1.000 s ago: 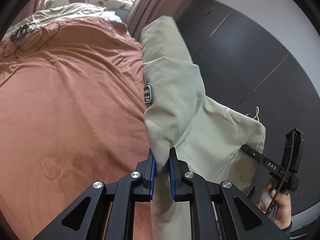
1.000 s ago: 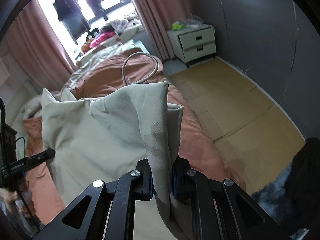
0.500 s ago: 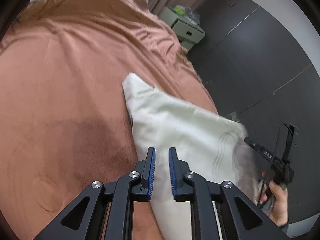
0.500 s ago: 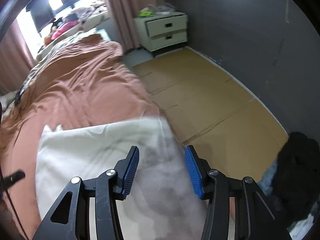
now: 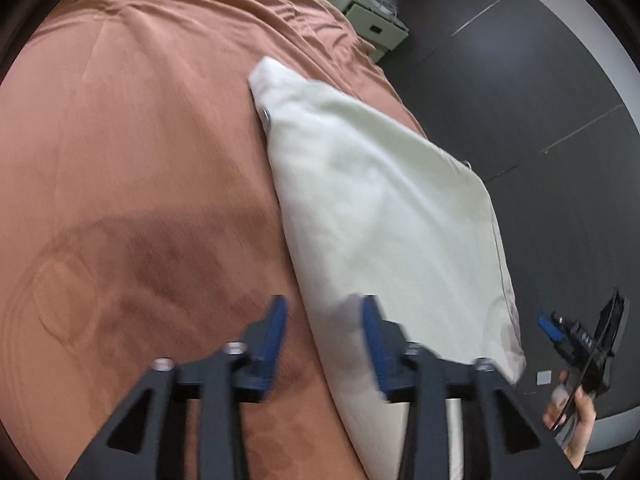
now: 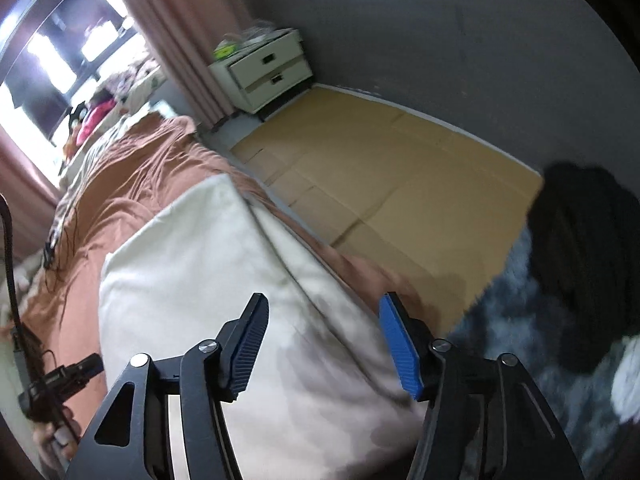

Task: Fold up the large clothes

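Item: cream garment [image 5: 384, 208], folded to a flat panel, lying on the rust-brown bedspread [image 5: 132, 168] along the bed's edge nearest the cardboard floor [image 6: 384, 208]. Left gripper [image 5: 322, 330] and right gripper [image 6: 322, 346]: jaws opening, cloth beneath but pads pressing nothing; released. Handling, judged: lift both clear straight up so no pad drags the fold; then check edges lie square.

Pale cream garment [image 5: 384, 216], folded into a flat slab, on the rust-brown bedspread [image 5: 132, 152] near its edge.
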